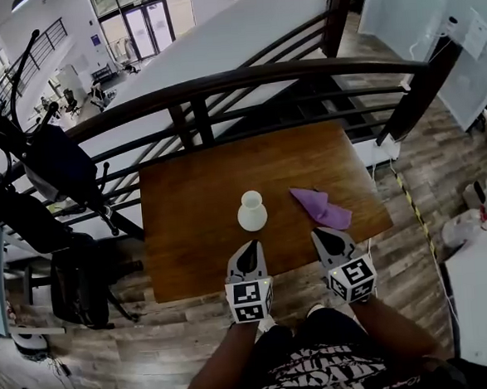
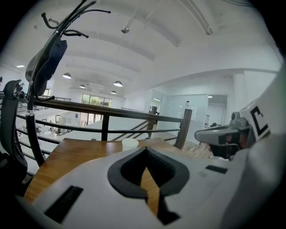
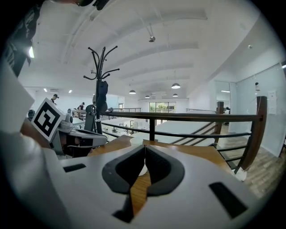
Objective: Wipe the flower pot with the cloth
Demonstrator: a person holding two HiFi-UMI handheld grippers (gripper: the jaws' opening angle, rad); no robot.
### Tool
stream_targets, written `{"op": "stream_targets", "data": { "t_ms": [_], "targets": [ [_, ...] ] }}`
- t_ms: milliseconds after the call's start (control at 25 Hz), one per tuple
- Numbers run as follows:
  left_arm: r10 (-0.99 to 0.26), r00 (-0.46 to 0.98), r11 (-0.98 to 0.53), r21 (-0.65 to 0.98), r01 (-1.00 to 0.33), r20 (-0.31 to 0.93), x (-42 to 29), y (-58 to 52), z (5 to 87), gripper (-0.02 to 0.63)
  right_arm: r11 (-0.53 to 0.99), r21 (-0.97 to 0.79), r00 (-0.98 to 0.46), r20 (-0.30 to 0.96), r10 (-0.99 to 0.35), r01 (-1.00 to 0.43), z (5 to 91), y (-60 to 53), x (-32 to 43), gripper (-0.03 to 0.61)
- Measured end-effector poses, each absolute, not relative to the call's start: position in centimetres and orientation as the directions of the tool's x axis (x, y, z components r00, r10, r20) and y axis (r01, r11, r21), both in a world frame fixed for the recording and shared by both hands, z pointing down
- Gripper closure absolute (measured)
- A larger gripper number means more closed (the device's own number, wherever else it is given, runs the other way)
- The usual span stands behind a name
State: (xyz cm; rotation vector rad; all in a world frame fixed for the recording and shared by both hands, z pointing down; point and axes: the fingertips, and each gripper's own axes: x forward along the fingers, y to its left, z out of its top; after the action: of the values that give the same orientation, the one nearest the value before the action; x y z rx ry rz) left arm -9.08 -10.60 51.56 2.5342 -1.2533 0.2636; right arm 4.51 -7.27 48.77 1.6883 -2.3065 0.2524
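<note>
A small white flower pot [image 1: 251,211] stands upright near the middle of the brown wooden table [image 1: 187,227]. To its right lies a crumpled purple cloth [image 1: 321,207]. Over the table's near edge, my left gripper [image 1: 250,245] sits just in front of the pot, shut and empty. My right gripper [image 1: 321,234] is also shut and empty, just short of the cloth's near end. In the left gripper view the pot's rim [image 2: 129,143] shows beyond the closed tips [image 2: 145,150]. In the right gripper view the jaws [image 3: 144,146] meet, and the cloth is hidden.
A dark curved railing [image 1: 244,81] runs behind the table, with a drop to the lower floor beyond. A coat rack with a dark garment [image 1: 54,165] and a black chair [image 1: 75,280] stand to the table's left. A white counter [image 1: 484,297] is at the right.
</note>
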Motion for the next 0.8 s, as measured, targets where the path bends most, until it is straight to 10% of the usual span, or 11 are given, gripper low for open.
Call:
{"op": "stream_targets", "data": {
  "t_ms": [800],
  "targets": [
    [-0.633, 0.668, -0.660, 0.178, -0.730, 0.393, -1.5, -13.5, 55.6, 0.614, 0.290, -0.060, -0.291, 0.377, -0.880, -0.955, 52.9, -12.1, 9.3, 0.574]
  ]
}}
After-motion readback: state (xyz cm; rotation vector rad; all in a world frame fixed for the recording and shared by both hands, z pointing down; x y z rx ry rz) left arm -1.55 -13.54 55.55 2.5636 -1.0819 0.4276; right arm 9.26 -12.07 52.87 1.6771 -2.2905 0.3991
